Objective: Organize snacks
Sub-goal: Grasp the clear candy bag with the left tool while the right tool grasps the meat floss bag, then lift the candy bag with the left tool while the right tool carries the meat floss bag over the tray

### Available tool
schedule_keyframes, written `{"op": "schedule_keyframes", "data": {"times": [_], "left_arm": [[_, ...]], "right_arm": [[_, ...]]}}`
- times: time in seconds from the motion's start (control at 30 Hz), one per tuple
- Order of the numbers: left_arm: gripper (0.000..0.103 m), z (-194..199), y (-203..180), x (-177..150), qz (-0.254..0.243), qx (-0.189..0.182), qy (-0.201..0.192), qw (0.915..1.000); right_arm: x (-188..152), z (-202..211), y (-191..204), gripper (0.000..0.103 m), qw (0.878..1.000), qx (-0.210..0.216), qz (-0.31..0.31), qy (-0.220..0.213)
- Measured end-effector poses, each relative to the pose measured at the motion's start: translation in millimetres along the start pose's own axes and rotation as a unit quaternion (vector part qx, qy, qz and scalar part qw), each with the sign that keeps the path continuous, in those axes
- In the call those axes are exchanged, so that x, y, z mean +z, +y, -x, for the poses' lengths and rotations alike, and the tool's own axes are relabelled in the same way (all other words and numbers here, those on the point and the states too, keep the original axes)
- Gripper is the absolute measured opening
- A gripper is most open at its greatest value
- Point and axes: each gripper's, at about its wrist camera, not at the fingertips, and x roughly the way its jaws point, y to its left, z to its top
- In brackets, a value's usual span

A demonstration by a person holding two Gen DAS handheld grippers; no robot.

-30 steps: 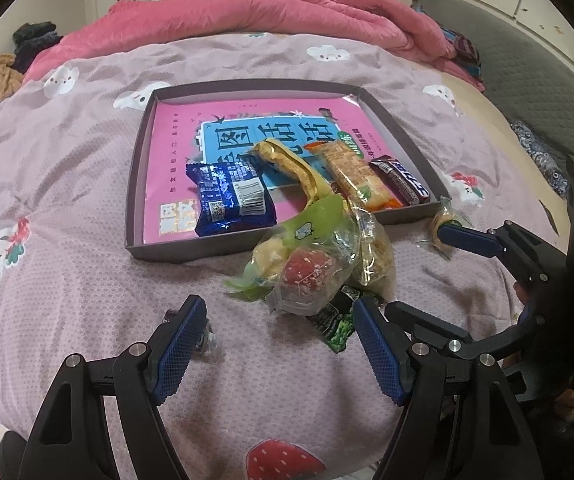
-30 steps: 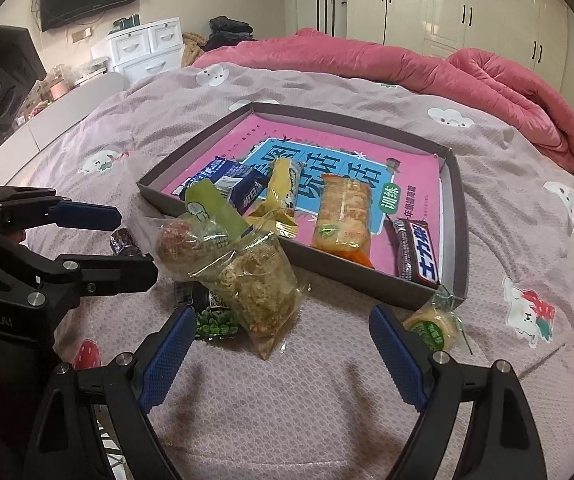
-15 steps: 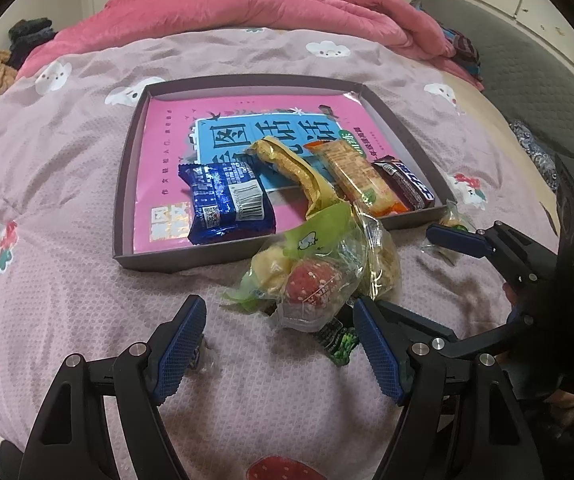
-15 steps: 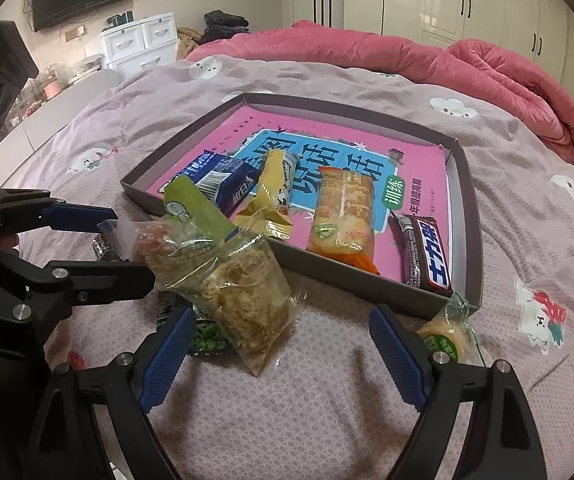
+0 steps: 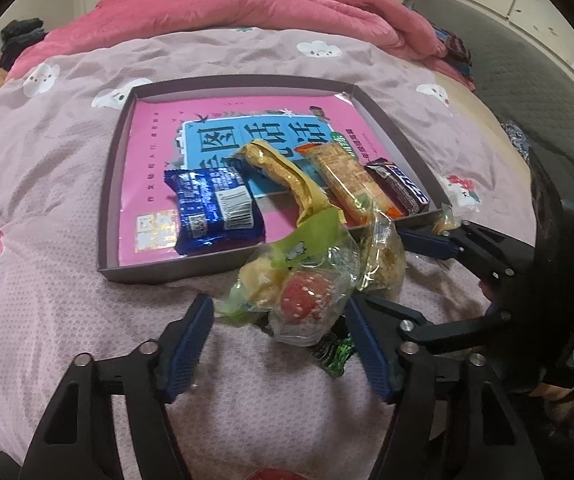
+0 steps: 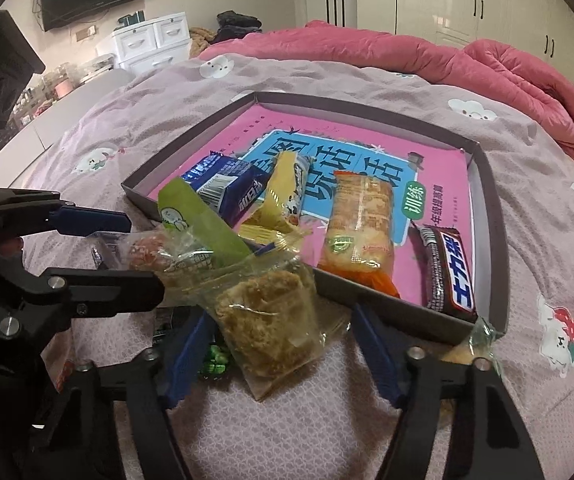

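A shallow grey tray with a pink and blue book lining it lies on the bed. In it are a blue packet, a yellow packet, an orange packet and a dark chocolate bar. A clear bag with a green header and a clear bag of brown floss cake lie against the tray's near wall, over a green packet. My left gripper is open around the green-header bag. My right gripper is open around the floss cake bag.
A small clear-wrapped pastry lies by the tray's near right corner. The bed has a mauve cover and a pink quilt piled at the back. White drawers and a grey bench stand at the left.
Both grippers have moved forward toward the pile of bags at the tray's near wall. The bags now sit between the fingers. Both stay open.
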Motion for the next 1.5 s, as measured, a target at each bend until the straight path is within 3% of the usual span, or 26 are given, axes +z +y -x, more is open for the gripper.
{"op": "schedule_keyframes", "data": {"times": [0.2,0.43,1.0,1.5], "left_arm": [[0.057,-3.6,-6.9,0.7,-0.013,-0.007,0.002,0.9999],[0.043,-9.8,-15.4,2.0,-0.021,-0.019,0.008,0.9996],[0.040,1.1,-10.3,1.5,0.005,-0.035,-0.011,0.9993],[0.039,-4.5,-8.6,3.0,0.017,-0.048,-0.006,0.9987]], "right_arm": [[0.7,7.5,-2.9,0.043,1.000,0.025,-0.009,-0.012],[-1.1,15.0,-11.8,0.043,0.999,0.037,-0.036,-0.016],[2.6,37.3,-22.1,0.042,0.994,0.061,-0.074,-0.050],[2.0,33.1,-21.9,0.042,0.995,0.051,-0.074,-0.040]]}}
